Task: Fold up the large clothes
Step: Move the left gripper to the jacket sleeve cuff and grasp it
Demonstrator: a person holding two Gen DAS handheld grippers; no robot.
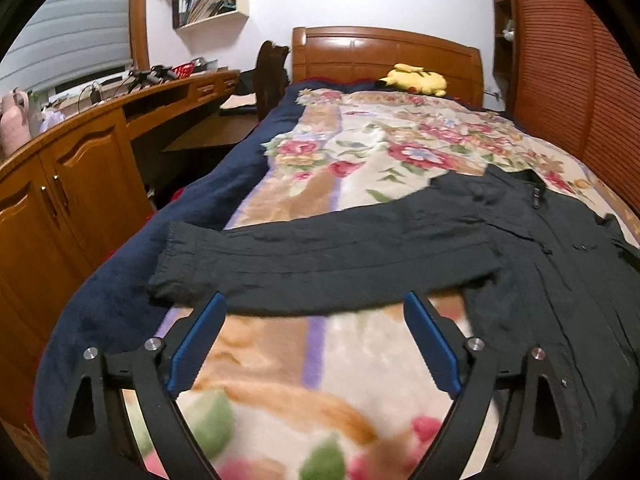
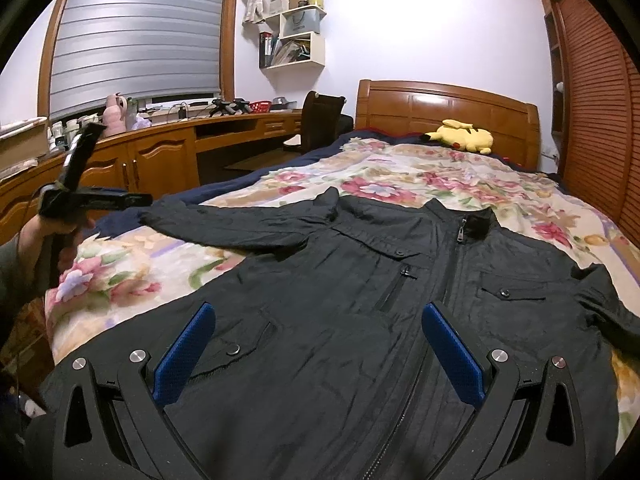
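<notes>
Across the near half of the bed point(image 2: 592, 216), on its flowered blanket point(image 2: 384, 184), a dark zip-front jacket point(image 2: 360, 320) lies face up and spread flat, collar toward the far headboard point(image 2: 444, 108) and hem toward the person, most likely laid out this way so each sleeve can be folded in over the body. Its left sleeve point(image 1: 320, 256) stretches straight out to the left, cuff reaching the navy border of the bedding. Just short of that sleeve's near edge hangs the left gripper point(image 1: 316, 340), blue pads well apart with nothing between them; the sleeve crosses just beyond its fingertips, untouched, so I judge a grab at the sleeve is being lined up. Over the jacket's lower front sits the right gripper point(image 2: 320, 348), jaws likewise wide and empty, the zip running up just inside its right finger. A yellow plush toy point(image 2: 460, 136) rests far off by the headboard.
</notes>
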